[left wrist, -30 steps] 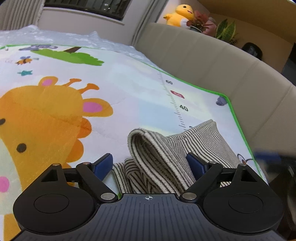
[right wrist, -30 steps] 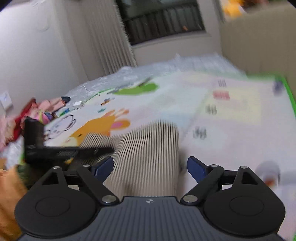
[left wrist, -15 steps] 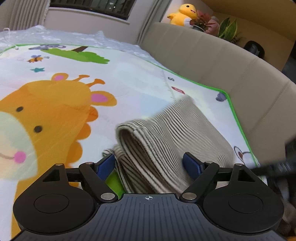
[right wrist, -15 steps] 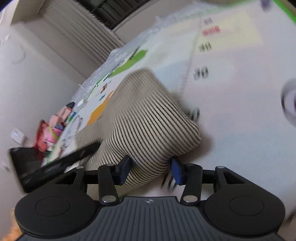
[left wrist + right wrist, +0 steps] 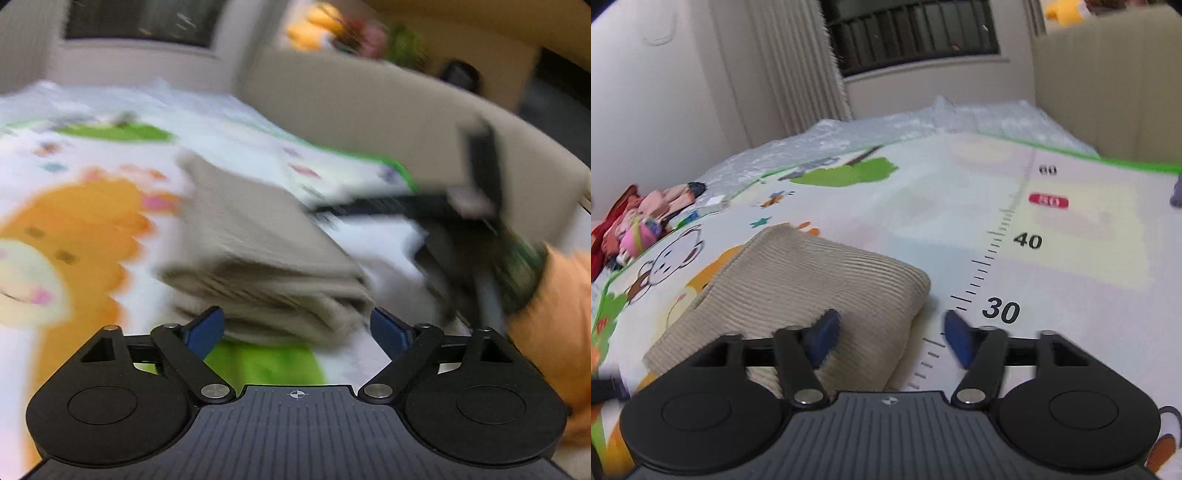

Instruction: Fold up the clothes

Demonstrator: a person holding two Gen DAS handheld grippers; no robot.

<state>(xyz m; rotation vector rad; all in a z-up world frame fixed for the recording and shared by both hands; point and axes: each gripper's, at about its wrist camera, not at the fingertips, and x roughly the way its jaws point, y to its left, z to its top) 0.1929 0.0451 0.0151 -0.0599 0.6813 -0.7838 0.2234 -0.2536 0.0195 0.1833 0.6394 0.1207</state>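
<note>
A folded grey-and-white striped garment (image 5: 258, 258) lies in a thick bundle on the cartoon play mat (image 5: 92, 229). In the blurred left wrist view my left gripper (image 5: 297, 328) is opening, its blue pads wide apart, with the bundle's near edge between them, untouched. In the right wrist view the garment (image 5: 798, 280) lies low and left. My right gripper (image 5: 890, 332) is opening too: its left pad hovers over the bundle's near corner and its right pad is over the bare mat (image 5: 1052, 258). A hand in an orange sleeve (image 5: 554, 295) holds that gripper.
A beige padded sofa back (image 5: 369, 110) runs along the mat's right side. Crumpled clear plastic (image 5: 923, 122) lies at the mat's far end below a window. A heap of colourful clothes (image 5: 639, 221) sits off the mat's left edge.
The right jaws, pinched on the striped bundle half a second ago, have spread and let it go. The left gripper has drawn back, and the bundle now lies flat on the mat.
</note>
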